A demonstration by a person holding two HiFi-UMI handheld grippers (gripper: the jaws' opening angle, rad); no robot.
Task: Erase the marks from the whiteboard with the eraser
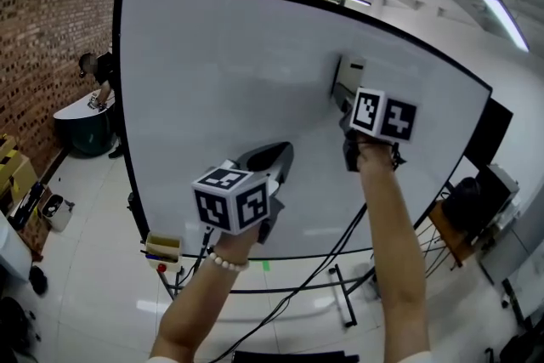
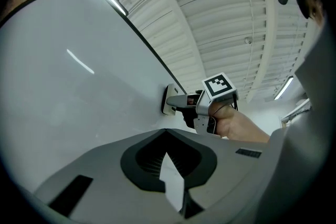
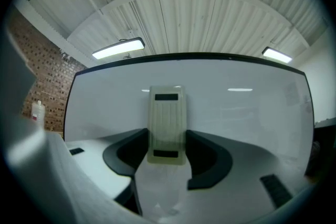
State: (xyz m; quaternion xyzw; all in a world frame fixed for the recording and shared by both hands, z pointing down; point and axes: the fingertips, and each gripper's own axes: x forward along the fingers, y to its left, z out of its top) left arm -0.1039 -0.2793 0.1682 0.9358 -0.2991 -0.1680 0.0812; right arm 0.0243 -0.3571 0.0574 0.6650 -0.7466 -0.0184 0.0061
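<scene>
Grey jaws of the right gripper [image 3: 167, 150] close on the lower part of the cream eraser [image 3: 167, 122], one jaw against each long side, so the eraser stands upright between them. Its far face lies flat on the whiteboard [image 3: 241, 113]. In the head view the right gripper [image 1: 344, 96] reaches to the upper right part of the whiteboard [image 1: 221, 72], and the eraser [image 1: 349, 70] sits there just above the gripper's black-and-white marker cube [image 1: 384, 116].

The left gripper [image 2: 167, 153] holds nothing. Its jaws meet at the tips, with only a thin sliver of white board showing lower down between them. It hovers near the lower middle of the whiteboard, pointing at it, below and to the left of the eraser [image 2: 169, 99]. Its own marker cube [image 1: 231, 198] faces the head camera.

A small tray [image 1: 163, 248] hangs at the whiteboard's lower left corner, and the black stand [image 1: 344, 302] shows beneath its bottom edge. A brick wall [image 1: 42, 55] runs to the left of the whiteboard, where a person [image 1: 98, 76] stands far off. Ceiling lamps [image 3: 118, 48] glow above its top edge.
</scene>
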